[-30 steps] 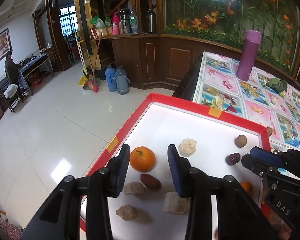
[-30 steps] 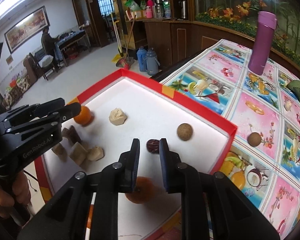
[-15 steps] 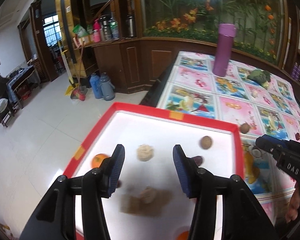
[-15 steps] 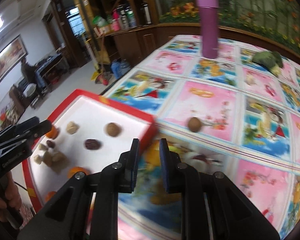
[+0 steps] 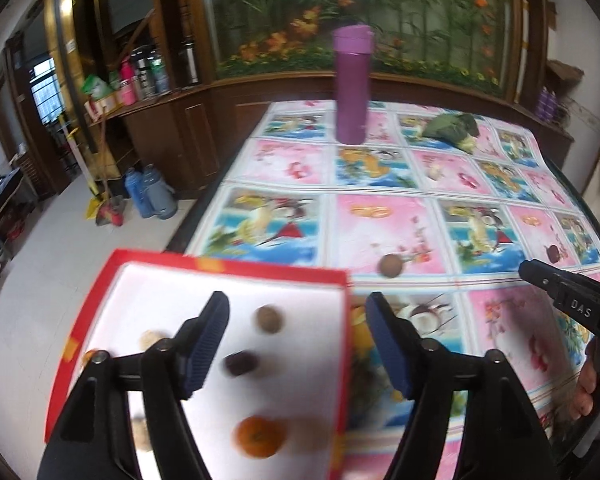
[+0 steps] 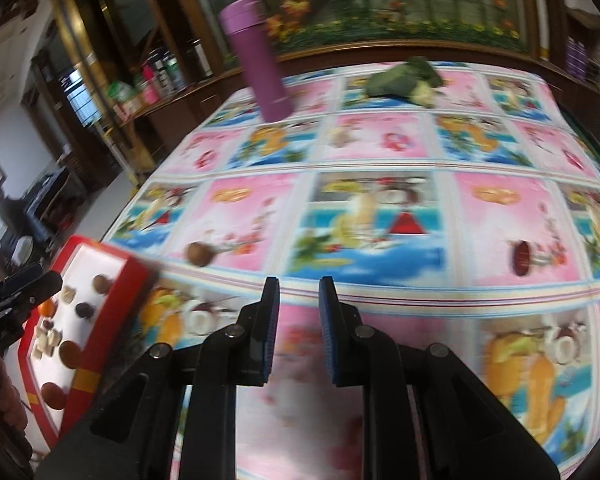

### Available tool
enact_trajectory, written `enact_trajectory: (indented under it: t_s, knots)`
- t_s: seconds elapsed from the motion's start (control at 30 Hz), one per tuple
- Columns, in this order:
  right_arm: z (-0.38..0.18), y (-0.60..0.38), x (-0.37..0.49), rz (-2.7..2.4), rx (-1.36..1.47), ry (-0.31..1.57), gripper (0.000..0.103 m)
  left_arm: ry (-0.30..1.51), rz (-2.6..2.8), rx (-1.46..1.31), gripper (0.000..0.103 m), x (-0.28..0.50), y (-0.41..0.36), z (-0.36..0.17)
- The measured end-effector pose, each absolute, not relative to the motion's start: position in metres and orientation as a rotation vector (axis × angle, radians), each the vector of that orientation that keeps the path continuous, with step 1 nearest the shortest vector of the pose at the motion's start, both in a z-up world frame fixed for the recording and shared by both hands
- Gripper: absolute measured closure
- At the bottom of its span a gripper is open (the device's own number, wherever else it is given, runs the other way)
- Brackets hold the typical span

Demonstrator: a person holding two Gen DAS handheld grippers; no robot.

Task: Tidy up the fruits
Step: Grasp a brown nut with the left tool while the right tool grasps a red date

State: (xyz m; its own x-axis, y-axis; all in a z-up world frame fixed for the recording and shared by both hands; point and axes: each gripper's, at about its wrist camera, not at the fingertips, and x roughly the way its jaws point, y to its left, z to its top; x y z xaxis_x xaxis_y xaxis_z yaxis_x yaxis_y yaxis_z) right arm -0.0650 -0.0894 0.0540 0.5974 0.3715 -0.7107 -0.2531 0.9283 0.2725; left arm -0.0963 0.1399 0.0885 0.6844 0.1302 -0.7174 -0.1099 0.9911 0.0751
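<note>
Item: fruits. One orange (image 5: 258,436), one dark date (image 5: 242,363) and one brown round fruit (image 5: 269,319) lie in the red tray (image 5: 236,267). Two strays on the table (image 6: 500,220): round nut (image 6: 199,254), date (image 6: 522,263) with its long axis upright in my view. My left hand-held gripper (image 5: 298,344) hangs wide above the tray edge; my right hand-held gripper (image 6: 298,326) is level over the table, gap narrow, empty.
</note>
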Motion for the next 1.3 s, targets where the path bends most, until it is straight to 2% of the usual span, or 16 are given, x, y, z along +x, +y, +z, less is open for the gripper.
enact_trajectory:
  t_s: [0.37, 0.4, 0.43, 0.5, 0.87, 1.03, 1.2, 1.3]
  knots:
    - [0.047, -0.190, -0.054, 0.168, 0.196, 0.858, 0.081, 0.901, 0.043, 0.106, 0.031, -0.037, 0.083, 0.068]
    - [0.045, -0.196, -0.052, 0.158, 0.193, 0.866, 0.077, 0.907, 0.037, 0.123, 0.031, -0.033, 0.080, 0.066]
    - [0.042, -0.203, -0.048, 0.141, 0.190, 0.879, 0.066, 0.914, 0.036, 0.135, 0.031, -0.030, 0.078, 0.065]
    - [0.040, -0.212, -0.043, 0.118, 0.198, 0.880, 0.052, 0.930, 0.038, 0.159, 0.031, -0.022, 0.077, 0.061]
    - [0.032, -0.201, -0.015, 0.074, 0.112, 0.880, 0.053, 0.997, 0.035, 0.171, 0.031, 0.001, 0.079, 0.041]
    - [0.025, -0.201, -0.011, 0.076, 0.103, 0.896, 0.067, 1.023, 0.034, 0.167, 0.031, 0.009, 0.077, 0.032]
    - [0.022, -0.202, -0.011, 0.083, 0.103, 0.901, 0.069, 1.060, 0.016, 0.148, 0.031, 0.012, 0.077, 0.022]
    - [0.021, -0.203, -0.011, 0.081, 0.100, 0.897, 0.074, 1.056, 0.019, 0.164, 0.031, 0.012, 0.075, 0.018]
